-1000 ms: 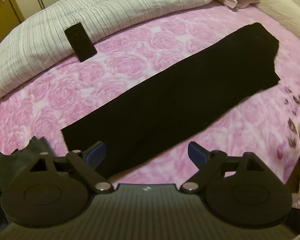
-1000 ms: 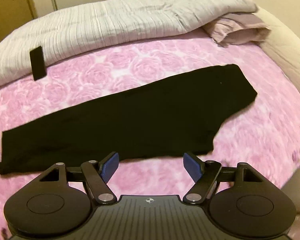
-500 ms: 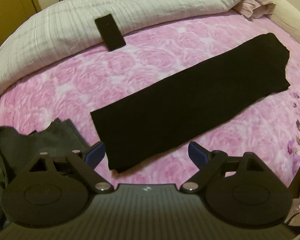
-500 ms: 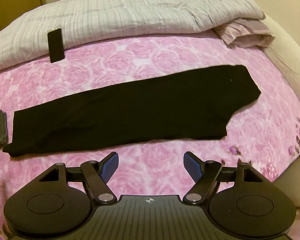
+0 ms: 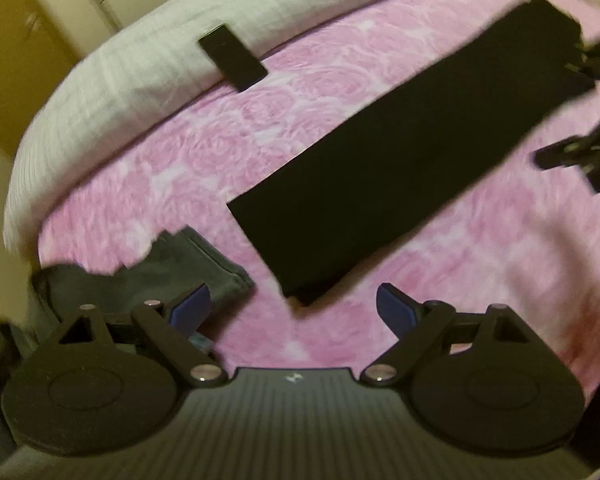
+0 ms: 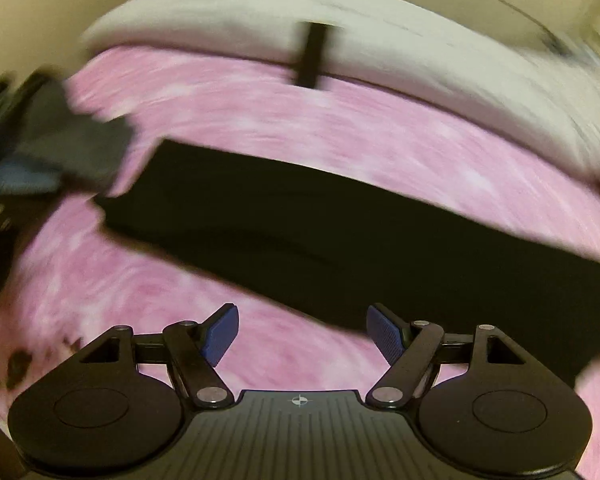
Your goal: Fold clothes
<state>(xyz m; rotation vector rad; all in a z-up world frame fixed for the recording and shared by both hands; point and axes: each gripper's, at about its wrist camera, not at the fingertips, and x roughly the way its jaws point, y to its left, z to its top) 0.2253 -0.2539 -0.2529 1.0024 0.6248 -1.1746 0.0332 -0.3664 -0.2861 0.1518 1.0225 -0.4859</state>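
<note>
Black garment (image 5: 404,152) lies as a long flat strip on the bed (image 5: 340,64), looking soft and limp, so I'd pinch its corners, both my jaws wide and empty.

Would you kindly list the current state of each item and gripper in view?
Black garment: laid flat in a long strip on the bedspread, not gripped.
Grey garment: folded, beside the black one's near end.
Black phone: lying on the white duvet's edge.
Left gripper: open, empty.
Right gripper: open, empty.
</note>
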